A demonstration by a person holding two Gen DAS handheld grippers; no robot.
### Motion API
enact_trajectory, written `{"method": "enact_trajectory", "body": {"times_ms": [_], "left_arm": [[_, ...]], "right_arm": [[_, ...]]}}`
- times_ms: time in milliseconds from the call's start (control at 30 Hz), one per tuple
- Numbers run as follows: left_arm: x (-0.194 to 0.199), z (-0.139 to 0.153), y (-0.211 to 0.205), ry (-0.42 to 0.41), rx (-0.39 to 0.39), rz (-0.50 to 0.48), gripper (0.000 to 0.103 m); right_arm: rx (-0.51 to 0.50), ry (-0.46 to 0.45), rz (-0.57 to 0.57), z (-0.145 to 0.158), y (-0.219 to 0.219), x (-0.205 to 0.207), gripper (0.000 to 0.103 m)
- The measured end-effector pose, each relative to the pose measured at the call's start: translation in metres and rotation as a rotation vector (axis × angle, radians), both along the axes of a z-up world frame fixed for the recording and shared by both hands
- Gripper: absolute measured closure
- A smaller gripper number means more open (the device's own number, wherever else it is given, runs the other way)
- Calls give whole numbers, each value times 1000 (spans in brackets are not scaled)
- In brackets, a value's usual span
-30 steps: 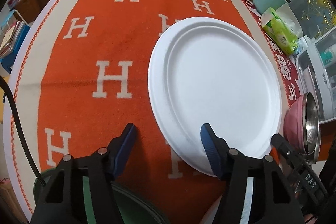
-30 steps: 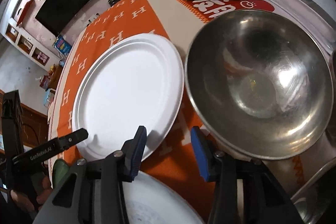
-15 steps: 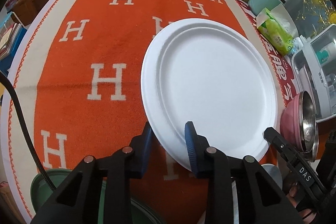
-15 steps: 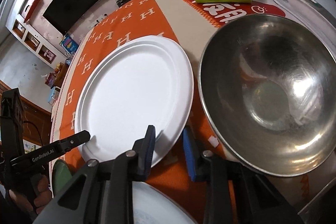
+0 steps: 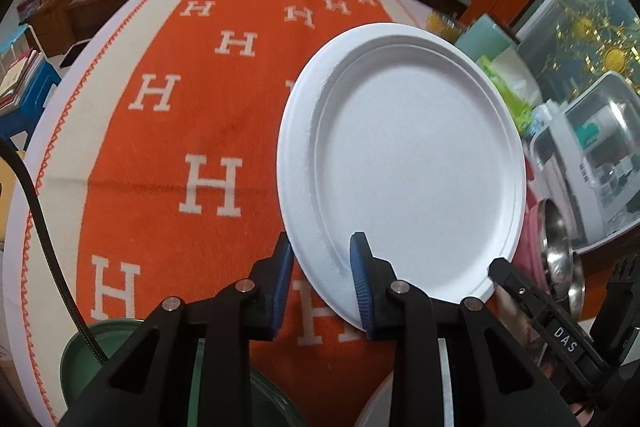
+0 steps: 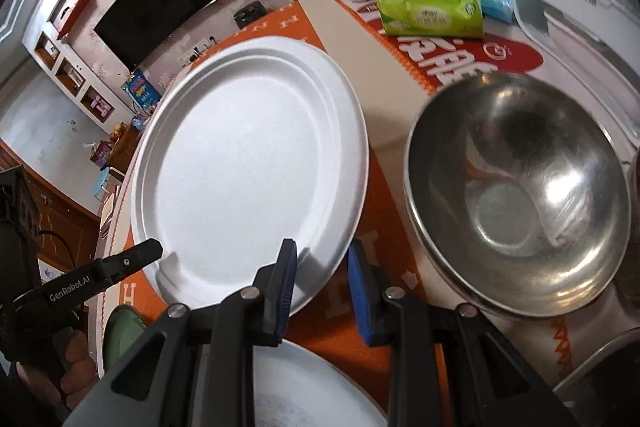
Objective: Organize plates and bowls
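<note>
A white plate point(image 5: 400, 163) hangs tilted above the orange cloth with white H letters point(image 5: 192, 115). My left gripper point(image 5: 320, 259) is shut on its near left rim. In the right wrist view the same plate point(image 6: 248, 171) has its near right rim between the blue pads of my right gripper point(image 6: 322, 263), which is shut on it. A steel bowl point(image 6: 516, 195) stands right of that gripper on the cloth. In the left wrist view the bowl point(image 5: 558, 251) shows a pink outside.
A green dish point(image 5: 116, 351) and a white patterned plate point(image 6: 312, 387) lie near the table's front edge under the grippers. A green tissue pack point(image 6: 432, 11) and a white plastic box point(image 5: 592, 155) stand along the right side. A hand point(image 6: 68, 359) holds the left gripper.
Both grippers closed on the white plate's near rim. The plate then rose off the cloth and tilted, and the left gripper went up with it.
</note>
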State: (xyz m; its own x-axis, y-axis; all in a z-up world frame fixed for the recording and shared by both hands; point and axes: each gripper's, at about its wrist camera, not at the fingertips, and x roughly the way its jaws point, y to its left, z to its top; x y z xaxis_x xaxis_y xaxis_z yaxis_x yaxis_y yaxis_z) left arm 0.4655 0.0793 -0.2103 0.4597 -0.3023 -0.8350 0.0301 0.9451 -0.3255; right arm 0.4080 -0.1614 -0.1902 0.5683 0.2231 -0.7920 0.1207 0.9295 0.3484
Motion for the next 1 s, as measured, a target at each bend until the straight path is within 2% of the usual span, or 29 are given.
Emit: {"method": "enact_trajectory", "body": {"times_ms": [167,267,533,1000], "left_arm": [[-10,15,10,-46,-13,7,76],[-17,23,17,-57,-15,24,76],[-47,51,19,-96,-10,19,76],[-116,108,7,-171,4,-16,76]], "right_arm": [[-28,-56,24,15,6,-5,77],[-12,-85,36,26,8,-11,77],[-18,-121,58,47,13,-28,77],[-59,-227,67,108,9,-92,77]]}}
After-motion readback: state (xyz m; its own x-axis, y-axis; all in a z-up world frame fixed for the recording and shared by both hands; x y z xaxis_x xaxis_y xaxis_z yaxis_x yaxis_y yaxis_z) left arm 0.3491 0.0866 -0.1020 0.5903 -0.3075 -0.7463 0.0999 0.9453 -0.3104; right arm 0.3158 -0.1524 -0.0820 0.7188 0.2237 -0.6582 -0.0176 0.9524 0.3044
